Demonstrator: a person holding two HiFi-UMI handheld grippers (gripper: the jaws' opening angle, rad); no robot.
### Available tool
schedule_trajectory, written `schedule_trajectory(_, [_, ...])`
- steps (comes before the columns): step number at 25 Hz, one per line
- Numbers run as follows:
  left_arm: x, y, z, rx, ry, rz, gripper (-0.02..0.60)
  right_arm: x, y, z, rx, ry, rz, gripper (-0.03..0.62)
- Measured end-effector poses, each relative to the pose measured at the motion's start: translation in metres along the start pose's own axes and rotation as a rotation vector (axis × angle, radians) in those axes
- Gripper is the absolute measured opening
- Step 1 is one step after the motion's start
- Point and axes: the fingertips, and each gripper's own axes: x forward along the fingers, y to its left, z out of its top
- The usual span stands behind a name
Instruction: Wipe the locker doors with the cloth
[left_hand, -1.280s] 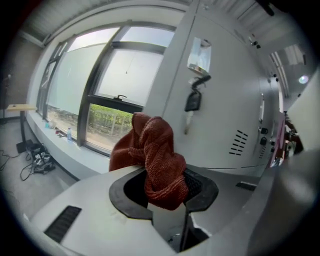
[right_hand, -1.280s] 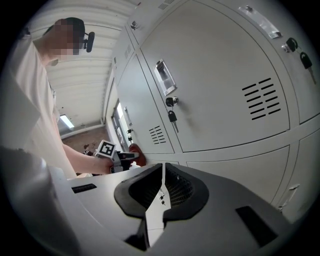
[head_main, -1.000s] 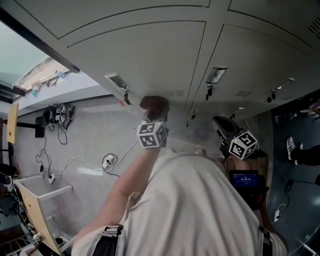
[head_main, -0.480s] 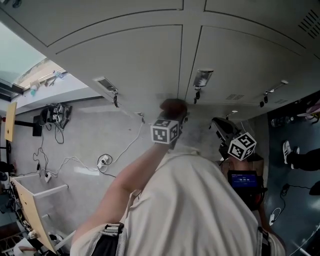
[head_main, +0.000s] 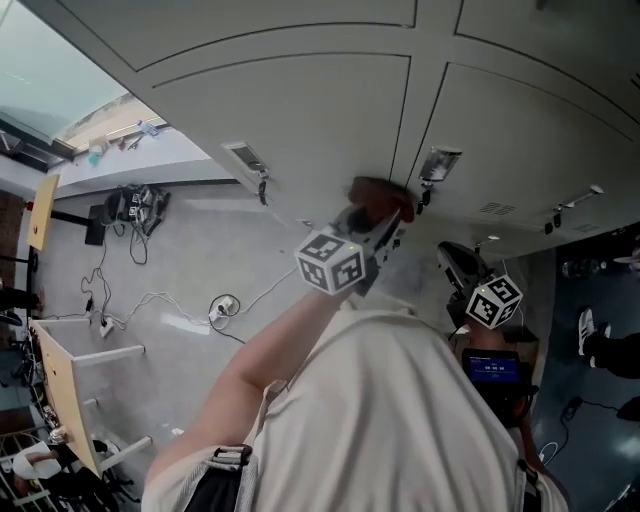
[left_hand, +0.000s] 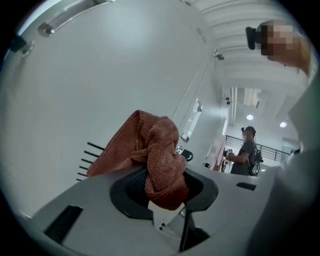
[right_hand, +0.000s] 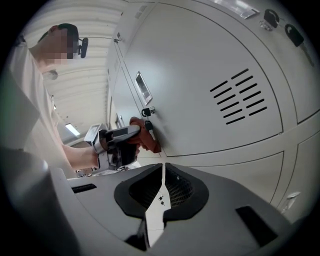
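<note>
A reddish-brown cloth (head_main: 378, 195) is pressed on a pale grey locker door (head_main: 300, 110), just left of the seam and of a key lock (head_main: 437, 165). My left gripper (head_main: 372, 222) is shut on the cloth, its marker cube below. In the left gripper view the cloth (left_hand: 155, 150) bunches out of the left gripper (left_hand: 165, 200) against the door (left_hand: 100, 75), beside vent slots (left_hand: 92, 155). My right gripper (right_hand: 161, 192) is shut with nothing in it, held away from the lockers. It looks at the left gripper (right_hand: 117, 142), the cloth (right_hand: 147, 137) and a hanging key (right_hand: 146, 111).
More locker doors (head_main: 540, 110) with key locks continue to the right. On the floor lie cables and a power strip (head_main: 222, 305); a wood-edged white frame (head_main: 60, 390) stands at the left. A person (left_hand: 247, 150) stands far off. A lit screen (head_main: 490, 368) sits below my right gripper's cube (head_main: 493, 302).
My left gripper has slid the cloth rightwards across the door, from near its middle to just beside the seam and the right-hand lock. The right gripper has stayed put.
</note>
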Motion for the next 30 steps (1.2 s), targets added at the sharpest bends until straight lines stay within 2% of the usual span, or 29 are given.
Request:
schedule_trajectory(2, [-0.007,0.014,-0.006,-0.069,-0.028,-0.003,0.114,0.006,0.005,-0.001,-0.005,0.005,0.011,0.029])
schedule_trajectory(4, [-0.023,0.039,-0.013,-0.118,-0.042,0.042,0.115,0.011,0.007,-0.001,-0.007,0.009,0.02,0.029])
schedule_trajectory(9, [-0.076,0.098,-0.003,-0.116,-0.079,0.155,0.115,0.011,0.006,0.001,-0.004,0.016,0.013,0.029])
schedule_trajectory(14, [-0.142,0.16,0.013,-0.179,-0.203,0.189,0.118,0.02,0.016,-0.001,-0.006,0.026,0.017,0.029])
schedule_trajectory(16, [-0.163,0.178,0.019,-0.109,-0.176,0.233,0.118,0.024,0.02,-0.002,-0.009,0.033,0.024,0.029])
schedule_trajectory(19, [-0.176,0.185,0.032,0.081,-0.067,0.284,0.118,0.03,0.024,-0.003,-0.014,0.039,0.028,0.029])
schedule_trajectory(21, [-0.182,0.185,0.044,0.188,-0.022,0.323,0.118,0.035,0.027,-0.002,-0.018,0.038,0.032,0.029])
schedule_trajectory(25, [-0.198,0.183,0.067,0.338,-0.022,0.428,0.118,0.042,0.035,-0.005,-0.03,0.04,0.051,0.029])
schedule_trajectory(27, [-0.199,0.171,0.085,0.451,-0.015,0.444,0.117,0.041,0.033,-0.007,-0.029,0.045,0.056,0.029])
schedule_trajectory(30, [-0.189,0.146,0.112,0.631,0.035,0.42,0.117,0.034,0.028,-0.011,-0.016,0.048,0.05,0.029])
